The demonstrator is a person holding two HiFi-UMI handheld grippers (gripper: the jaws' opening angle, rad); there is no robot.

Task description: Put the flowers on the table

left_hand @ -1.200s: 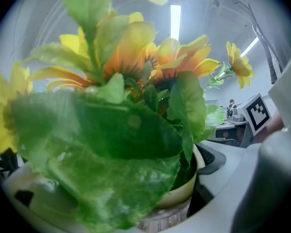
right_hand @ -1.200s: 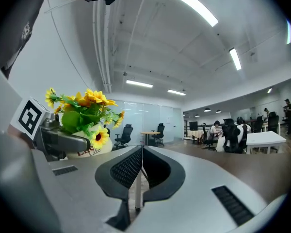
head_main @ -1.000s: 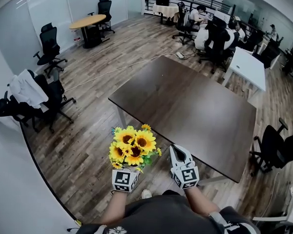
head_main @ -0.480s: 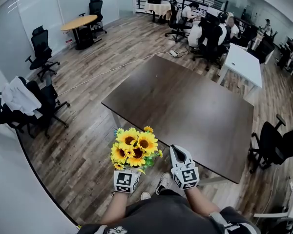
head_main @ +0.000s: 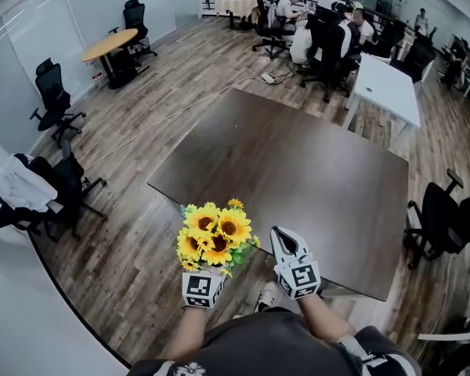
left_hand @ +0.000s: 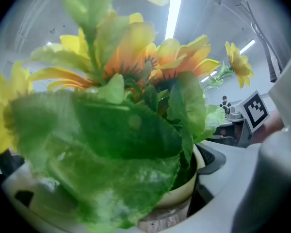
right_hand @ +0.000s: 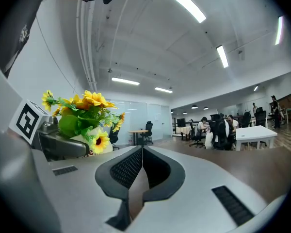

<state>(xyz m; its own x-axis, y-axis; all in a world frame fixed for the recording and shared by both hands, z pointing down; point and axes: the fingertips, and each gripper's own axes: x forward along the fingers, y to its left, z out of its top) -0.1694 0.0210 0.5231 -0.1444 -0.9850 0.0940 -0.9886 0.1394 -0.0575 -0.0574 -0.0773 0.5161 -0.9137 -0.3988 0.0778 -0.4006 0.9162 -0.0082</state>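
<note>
Yellow flowers in a cream pot are clamped by the left gripper. The right gripper is closed, empty.

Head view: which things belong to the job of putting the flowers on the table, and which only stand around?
For the job: flowers, held by the left gripper; dark table; right gripper, shut and empty.

Only around: round table; white table; black chairs; seated people.

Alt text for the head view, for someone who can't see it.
The left gripper holds a pot of sunflowers above wood floor, just short of a large dark table. The right gripper beside it is shut and empty.
</note>
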